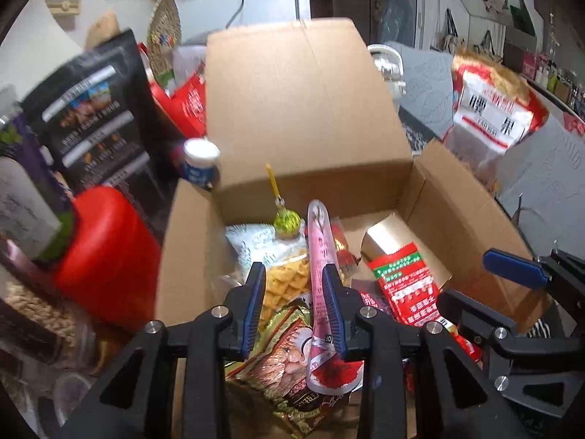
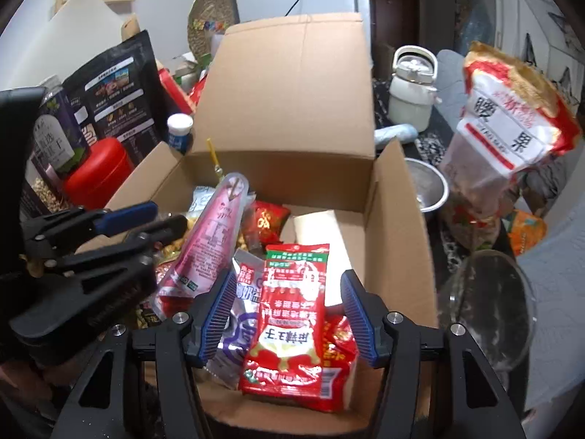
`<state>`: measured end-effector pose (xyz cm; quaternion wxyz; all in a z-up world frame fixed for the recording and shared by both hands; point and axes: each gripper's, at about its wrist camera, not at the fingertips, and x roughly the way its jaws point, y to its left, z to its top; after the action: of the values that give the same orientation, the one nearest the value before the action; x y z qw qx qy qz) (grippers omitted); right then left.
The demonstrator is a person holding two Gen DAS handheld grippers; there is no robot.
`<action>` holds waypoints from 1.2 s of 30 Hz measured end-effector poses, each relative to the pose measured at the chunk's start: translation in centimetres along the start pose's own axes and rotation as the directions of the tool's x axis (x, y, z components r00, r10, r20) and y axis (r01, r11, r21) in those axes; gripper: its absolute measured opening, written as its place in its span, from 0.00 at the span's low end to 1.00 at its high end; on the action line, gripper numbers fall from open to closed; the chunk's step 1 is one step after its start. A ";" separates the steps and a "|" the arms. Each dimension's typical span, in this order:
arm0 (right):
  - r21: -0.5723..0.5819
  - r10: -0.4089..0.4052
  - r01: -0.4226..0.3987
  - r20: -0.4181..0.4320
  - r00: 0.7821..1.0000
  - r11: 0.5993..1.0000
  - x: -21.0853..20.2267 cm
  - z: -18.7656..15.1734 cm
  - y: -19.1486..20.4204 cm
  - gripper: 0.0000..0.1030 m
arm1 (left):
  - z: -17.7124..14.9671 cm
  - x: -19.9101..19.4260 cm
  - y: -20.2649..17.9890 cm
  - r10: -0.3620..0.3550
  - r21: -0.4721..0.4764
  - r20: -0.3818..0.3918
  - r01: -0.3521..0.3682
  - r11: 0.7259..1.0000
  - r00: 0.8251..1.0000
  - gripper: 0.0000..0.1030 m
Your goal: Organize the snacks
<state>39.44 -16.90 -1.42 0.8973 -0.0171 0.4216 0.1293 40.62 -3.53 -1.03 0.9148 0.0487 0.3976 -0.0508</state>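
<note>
two grippers over cardboard box (image 2: 292, 109) | left gripper (image 1: 294, 274) narrow, pink pouch (image 1: 321, 241) against right finger, grip unclear, long axis along fingers | right gripper (image 2: 289, 289) wide around red packet (image 2: 289, 314), untouched

Both my feeds are evenly lit by soft indoor light, with no hard shadows. My left wrist view is smeared by motion blur: the cardboard box (image 1: 307, 117) flap and the black pouch (image 1: 95, 109) lose their edges and print. My right wrist view is sharper, its labels crisp. Fisheye bending curves everything near the rims, and black vignette fills the corners. Glare glints off the glossy red packet (image 2: 289, 314).
</note>
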 end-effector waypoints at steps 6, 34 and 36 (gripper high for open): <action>0.010 -0.013 0.012 0.049 0.999 1.000 -2.9 0.1 0.0 0.63 | 0.2 -3.3 0.3 0.013 0.003 0.059 -0.013 1.000 0.998 0.31; -0.040 -0.050 0.067 0.329 0.943 0.997 -18.3 -4.0 4.0 0.82 | -3.3 -17.6 -0.4 -0.003 0.001 0.262 0.003 1.000 0.965 0.31; -0.045 -0.052 0.071 0.338 0.940 0.996 -18.9 -4.7 4.3 0.82 | -3.9 -17.8 -0.4 -0.005 -0.002 0.257 0.006 1.000 0.966 0.31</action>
<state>23.27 -17.54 10.24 0.9589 -0.0333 0.2576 0.1140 25.73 -2.45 9.34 0.9586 0.0395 0.2757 -0.0586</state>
